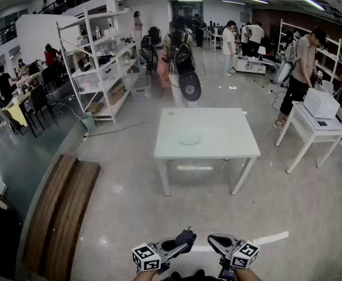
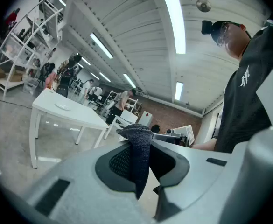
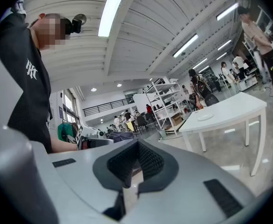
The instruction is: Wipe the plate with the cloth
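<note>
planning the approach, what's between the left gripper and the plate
In the head view, only bare floor, then the white table's bare near part, separates the left gripper and its cloth from the plate.

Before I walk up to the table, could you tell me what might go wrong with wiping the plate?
The left gripper pinches the cloth as a narrow fold between its jaws, so it may slip out under pressure. The plate lies loose on the smooth white table, and the right gripper is shut and empty; unless steadied, the plate could slide toward an edge.
</note>
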Tool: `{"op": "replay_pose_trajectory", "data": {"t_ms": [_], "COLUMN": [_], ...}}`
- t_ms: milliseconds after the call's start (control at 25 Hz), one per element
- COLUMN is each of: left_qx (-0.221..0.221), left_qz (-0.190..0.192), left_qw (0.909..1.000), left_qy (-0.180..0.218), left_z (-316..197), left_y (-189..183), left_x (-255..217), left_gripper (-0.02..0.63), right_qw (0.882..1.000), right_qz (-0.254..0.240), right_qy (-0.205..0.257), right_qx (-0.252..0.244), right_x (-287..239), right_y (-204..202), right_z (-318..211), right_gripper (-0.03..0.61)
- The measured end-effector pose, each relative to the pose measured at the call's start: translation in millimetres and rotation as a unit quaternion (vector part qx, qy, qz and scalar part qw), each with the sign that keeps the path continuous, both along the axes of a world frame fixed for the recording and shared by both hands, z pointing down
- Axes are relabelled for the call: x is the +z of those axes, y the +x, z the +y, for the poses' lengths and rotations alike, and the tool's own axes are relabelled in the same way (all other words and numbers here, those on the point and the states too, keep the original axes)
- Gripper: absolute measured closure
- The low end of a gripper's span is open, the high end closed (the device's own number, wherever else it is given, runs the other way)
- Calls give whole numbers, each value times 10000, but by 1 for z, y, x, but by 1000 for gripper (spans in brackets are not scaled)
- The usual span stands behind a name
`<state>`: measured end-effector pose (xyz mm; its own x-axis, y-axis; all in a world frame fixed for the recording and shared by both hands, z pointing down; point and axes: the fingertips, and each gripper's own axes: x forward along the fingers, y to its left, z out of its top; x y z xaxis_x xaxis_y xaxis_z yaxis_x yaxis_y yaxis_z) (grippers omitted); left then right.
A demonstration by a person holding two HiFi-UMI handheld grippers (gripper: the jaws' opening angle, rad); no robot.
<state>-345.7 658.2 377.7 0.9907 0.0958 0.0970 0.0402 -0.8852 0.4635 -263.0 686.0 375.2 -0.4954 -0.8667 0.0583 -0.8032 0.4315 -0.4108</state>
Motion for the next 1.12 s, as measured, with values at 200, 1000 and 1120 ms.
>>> {"op": "replay_pose_trajectory", "data": {"t_ms": [200, 1000, 1120], "left_qx": [-76, -457, -591], "left_qz": [24, -90, 24], "left_qw": [10000, 9989, 9982], "left_qy": [-7, -48, -18], "left_z": [-6, 7, -10], "left_y": [10, 47, 47], "left_x": [-2, 19, 15], "left_gripper": [561, 563, 563], "right_qw": [10000, 9970, 9973], "right_qz": [10, -582, -596], "right_qy": [39, 389, 359], "right_qx": [30, -338, -253], "right_x": [-1, 15, 17], "right_y": [15, 57, 68], "right_z": [-5, 28, 18], "right_gripper": [574, 457, 459]}}
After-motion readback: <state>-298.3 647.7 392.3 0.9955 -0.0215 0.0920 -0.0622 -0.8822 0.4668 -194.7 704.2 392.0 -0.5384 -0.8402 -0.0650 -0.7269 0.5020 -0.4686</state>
